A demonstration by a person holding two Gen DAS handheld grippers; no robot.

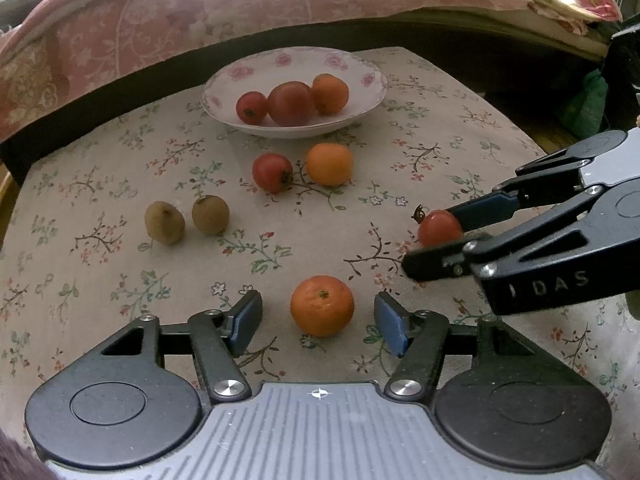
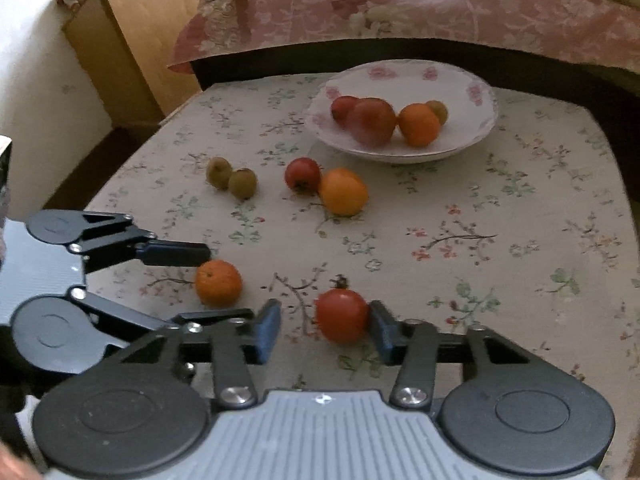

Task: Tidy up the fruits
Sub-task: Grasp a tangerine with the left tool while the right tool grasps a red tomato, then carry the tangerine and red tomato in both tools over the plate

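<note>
**Two grippers close in on loose fruit across a floral tablecloth**

Left wrist view: the left gripper (image 1: 318,322) sits at the bottom centre, its jaws spread wide with a dimpled mandarin (image 1: 322,305) between the blue pads, clear cloth showing on both sides of the fruit. At right of the frame the right gripper (image 1: 434,236) reaches in, its fingers straddling a glossy stemmed tomato (image 1: 439,227); the upper pad touches the tomato, and whether the lower one does cannot be told. Mid-frame, two matte brown kiwis (image 1: 186,218) stand side by side on the left, well apart from a second tomato (image 1: 272,172) and a smooth orange (image 1: 329,163) just beside it. Beyond them, near the table's far edge, a shallow scalloped plate (image 1: 360,68) with pink rose print holds two tomatoes and an orange. The tablecloth (image 1: 100,184), soft and printed with sprigs, leaves open room at its left and right margins. A pink quilted bedspread (image 1: 160,20) fills the top.

Right wrist view: the right gripper (image 2: 325,330) is open at bottom centre; the tomato (image 2: 342,316) rests against the right pad, with a gap to the left pad. The left gripper (image 2: 208,284) enters at left, released around the mandarin (image 2: 218,283). The plate (image 2: 480,92) sits upper right, a kiwi also visible in it. Bare cloth spreads across the right half. A cardboard box (image 2: 136,32) stands upper left beyond the table corner.
</note>
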